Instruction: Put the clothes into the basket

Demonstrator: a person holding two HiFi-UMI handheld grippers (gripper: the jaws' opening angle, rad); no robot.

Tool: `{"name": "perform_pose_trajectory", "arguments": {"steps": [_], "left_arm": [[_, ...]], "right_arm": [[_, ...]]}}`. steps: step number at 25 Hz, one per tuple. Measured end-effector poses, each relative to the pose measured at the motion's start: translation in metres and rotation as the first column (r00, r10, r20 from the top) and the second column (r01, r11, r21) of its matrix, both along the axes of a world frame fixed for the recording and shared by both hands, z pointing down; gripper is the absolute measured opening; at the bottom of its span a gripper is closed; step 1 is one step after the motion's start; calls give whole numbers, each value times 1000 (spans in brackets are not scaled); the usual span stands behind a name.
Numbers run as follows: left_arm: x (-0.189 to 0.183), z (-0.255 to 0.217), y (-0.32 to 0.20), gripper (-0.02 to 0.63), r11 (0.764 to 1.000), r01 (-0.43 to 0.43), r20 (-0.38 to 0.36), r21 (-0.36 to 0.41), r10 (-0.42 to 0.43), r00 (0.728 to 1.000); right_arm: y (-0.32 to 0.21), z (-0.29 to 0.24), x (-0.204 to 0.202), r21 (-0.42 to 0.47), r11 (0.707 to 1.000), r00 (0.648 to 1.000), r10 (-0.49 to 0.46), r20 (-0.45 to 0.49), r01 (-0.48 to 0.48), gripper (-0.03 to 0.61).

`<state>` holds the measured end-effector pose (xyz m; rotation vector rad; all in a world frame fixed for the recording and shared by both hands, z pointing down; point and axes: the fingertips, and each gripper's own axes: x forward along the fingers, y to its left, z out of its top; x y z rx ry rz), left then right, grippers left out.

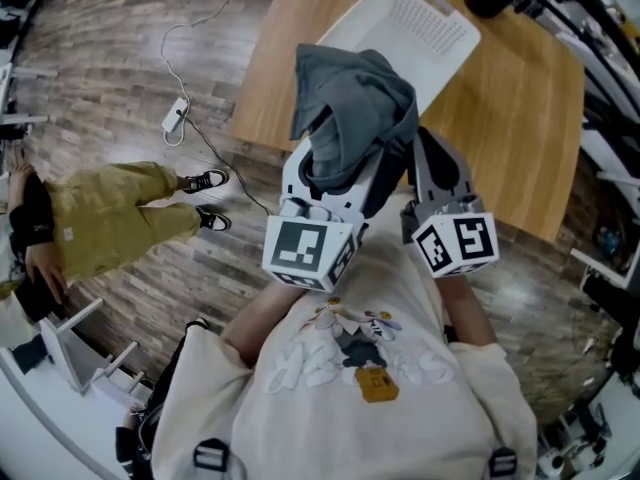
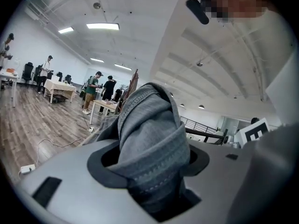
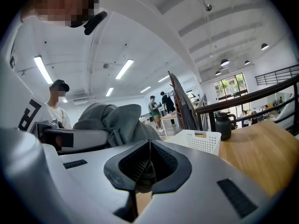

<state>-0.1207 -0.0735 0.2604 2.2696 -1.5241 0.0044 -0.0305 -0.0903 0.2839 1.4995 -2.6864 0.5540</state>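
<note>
Close against the wearer's cream printed sweatshirt, the two grippers are held side by side in front of the chest, each with its marker cube toward the body. The left gripper is clamped on a bunched grey garment: in the left gripper view the cloth fills the gap between the dark pads and rises above them in a thick fold with a stitched hem. In the head view the garment mounds over the front of that gripper and drapes down its sides, held up in the air, not inside the basket. Just to its right, the right gripper has its jaws pressed together with nothing between them.

Beyond the grippers stands a light wooden table. On it lies a white perforated plastic basket; from above, the garment overlaps the basket's near end, and from the right gripper view the cloth sits nearer than the basket and to its left. A dark jug stands on the table behind the basket.

Farther left, on the plank floor, a white power strip lies with its cable, and a person in olive-yellow trousers stands well apart from the table.
</note>
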Motion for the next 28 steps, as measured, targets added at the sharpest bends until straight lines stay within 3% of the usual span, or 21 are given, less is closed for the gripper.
{"name": "perform_pose_trajectory", "arguments": {"steps": [14, 28], "left_arm": [[3, -3, -26, 267, 995, -98, 36, 10, 97, 995], [20, 17, -61, 267, 985, -169, 87, -18, 170, 982]], "right_arm": [[-13, 0, 1, 19, 999, 999, 41, -23, -41, 25], [-37, 13, 13, 2, 1000, 997, 10, -77, -10, 25]]}}
